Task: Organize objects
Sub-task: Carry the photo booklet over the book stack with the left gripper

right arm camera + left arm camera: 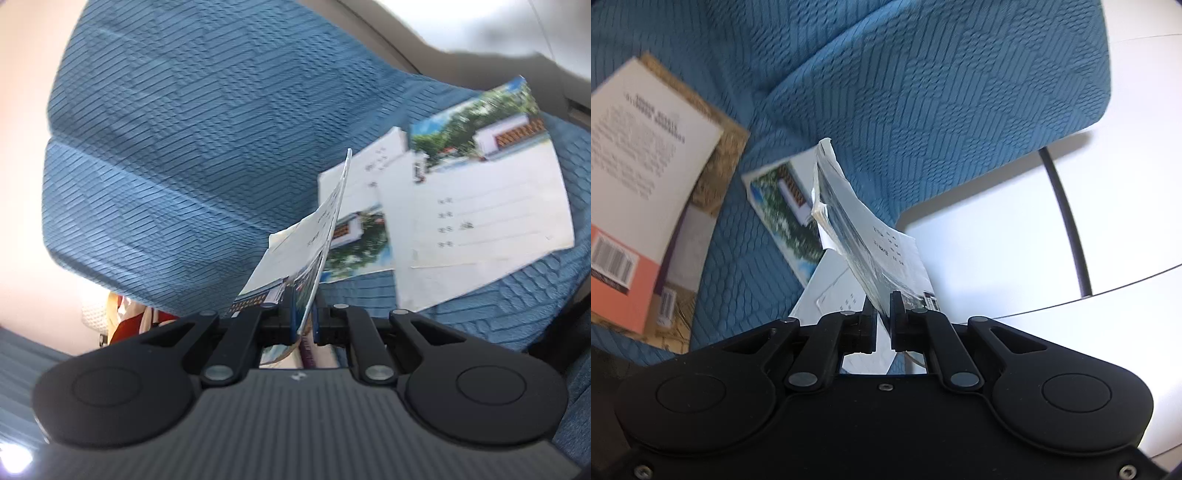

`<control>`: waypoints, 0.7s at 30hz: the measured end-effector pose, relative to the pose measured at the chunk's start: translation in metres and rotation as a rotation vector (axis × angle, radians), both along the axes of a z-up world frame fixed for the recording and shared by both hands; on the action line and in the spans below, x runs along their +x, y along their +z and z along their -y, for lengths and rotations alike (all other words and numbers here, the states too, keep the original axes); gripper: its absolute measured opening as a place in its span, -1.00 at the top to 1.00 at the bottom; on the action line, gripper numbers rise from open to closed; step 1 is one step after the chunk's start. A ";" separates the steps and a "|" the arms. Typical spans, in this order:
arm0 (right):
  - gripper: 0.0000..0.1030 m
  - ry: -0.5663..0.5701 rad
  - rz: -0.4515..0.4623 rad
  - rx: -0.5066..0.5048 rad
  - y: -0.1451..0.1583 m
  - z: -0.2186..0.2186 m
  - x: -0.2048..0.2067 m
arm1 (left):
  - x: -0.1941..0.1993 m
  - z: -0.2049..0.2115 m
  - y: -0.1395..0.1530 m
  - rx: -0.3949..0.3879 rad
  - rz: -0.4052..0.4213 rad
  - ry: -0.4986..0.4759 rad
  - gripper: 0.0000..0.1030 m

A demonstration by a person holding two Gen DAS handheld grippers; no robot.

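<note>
Both pairs of black fingers (897, 314) are clamped on paper: the left gripper (882, 314) pinches a thin white booklet with a creased far corner (864, 229), edge-on and lifted off the blue textured sofa cushion (923, 92). The right gripper (301, 314) nips a similar thin white printed booklet (317, 236), possibly the same one. At ten o'clock from the left gripper lies a white-and-orange paperback with a barcode (639, 177); at two o'clock from the right one, a photo-topped white booklet (480, 206) lies flat.
</note>
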State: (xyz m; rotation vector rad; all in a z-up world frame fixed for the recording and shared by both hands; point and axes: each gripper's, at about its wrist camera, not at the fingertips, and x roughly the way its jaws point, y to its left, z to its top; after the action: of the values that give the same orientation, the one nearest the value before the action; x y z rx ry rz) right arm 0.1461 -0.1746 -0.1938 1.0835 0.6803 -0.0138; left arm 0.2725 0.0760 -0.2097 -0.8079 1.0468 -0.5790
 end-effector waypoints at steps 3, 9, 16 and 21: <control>0.78 0.022 0.016 -0.006 0.015 -0.009 0.007 | -0.001 -0.012 0.017 0.000 0.020 0.012 0.88; 0.78 0.063 0.041 0.074 0.032 -0.026 0.019 | -0.001 -0.042 0.050 0.001 0.071 0.038 0.87; 0.77 0.144 0.075 0.064 0.056 -0.054 0.034 | -0.009 -0.080 0.077 0.025 0.135 0.081 0.86; 0.77 0.198 0.083 0.056 0.064 -0.073 0.042 | -0.013 -0.107 0.084 0.030 0.153 0.113 0.86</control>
State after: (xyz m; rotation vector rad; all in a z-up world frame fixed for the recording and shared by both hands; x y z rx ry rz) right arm 0.1878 -0.1019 -0.1301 1.0601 0.7134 0.2207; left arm 0.2598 0.1833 -0.1252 -0.7790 0.8627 -0.5188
